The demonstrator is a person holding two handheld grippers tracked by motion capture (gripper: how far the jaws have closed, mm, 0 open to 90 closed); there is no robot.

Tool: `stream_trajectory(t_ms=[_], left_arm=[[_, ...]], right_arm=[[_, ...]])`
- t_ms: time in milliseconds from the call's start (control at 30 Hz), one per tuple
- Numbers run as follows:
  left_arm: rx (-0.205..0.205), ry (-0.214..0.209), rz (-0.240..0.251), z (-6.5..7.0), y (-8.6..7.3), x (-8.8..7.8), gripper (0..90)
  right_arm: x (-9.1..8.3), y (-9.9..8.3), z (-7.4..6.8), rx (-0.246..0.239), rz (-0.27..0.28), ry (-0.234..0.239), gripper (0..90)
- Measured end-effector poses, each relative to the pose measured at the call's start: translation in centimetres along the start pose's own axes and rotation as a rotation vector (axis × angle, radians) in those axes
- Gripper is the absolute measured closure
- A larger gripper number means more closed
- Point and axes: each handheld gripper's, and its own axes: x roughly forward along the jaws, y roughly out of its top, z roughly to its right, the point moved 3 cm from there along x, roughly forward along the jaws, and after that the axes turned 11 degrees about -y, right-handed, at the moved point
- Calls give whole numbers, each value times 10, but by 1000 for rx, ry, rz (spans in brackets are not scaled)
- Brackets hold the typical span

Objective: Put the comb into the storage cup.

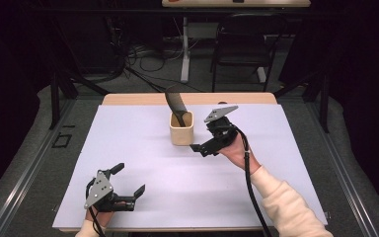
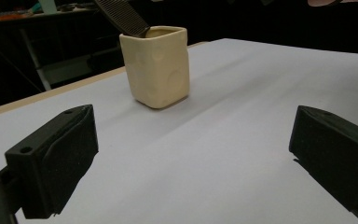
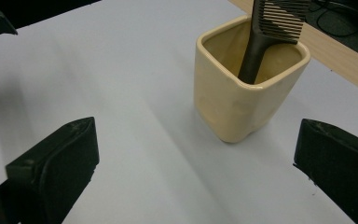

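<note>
- The cream cup [image 1: 181, 128] sits toward the far middle of the white table [image 1: 128, 148], with a black comb [image 1: 176, 104] standing in it handle down, teeth end leaning out over the rim.
- Right gripper [image 1: 201, 145] is just beside the cup on its right side, jaws spread wide, nothing in them, not touching it.
- Left gripper [image 1: 128, 178] is well apart from the cup, down at the near left corner, jaws wide apart too and empty.

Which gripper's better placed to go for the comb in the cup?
Right. The right gripper, open, sits just beside the cup holding the comb; the left gripper is open too, but near the table's front edge.
</note>
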Motion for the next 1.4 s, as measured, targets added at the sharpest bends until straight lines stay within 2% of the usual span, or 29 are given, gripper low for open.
stream_trajectory(t_ms=[633, 1267, 1400], left_arm=[[-1, -1, 0, 0, 0, 1, 10], [-3, -4, -2, 1, 0, 1, 9], [-3, -7, -8, 0, -1, 2, 8]], right_arm=[[-37, -39, 5, 2, 18, -40, 0], [-68, -84, 0, 9, 37, -84, 0], [-75, -94, -1, 9, 40, -108, 0]])
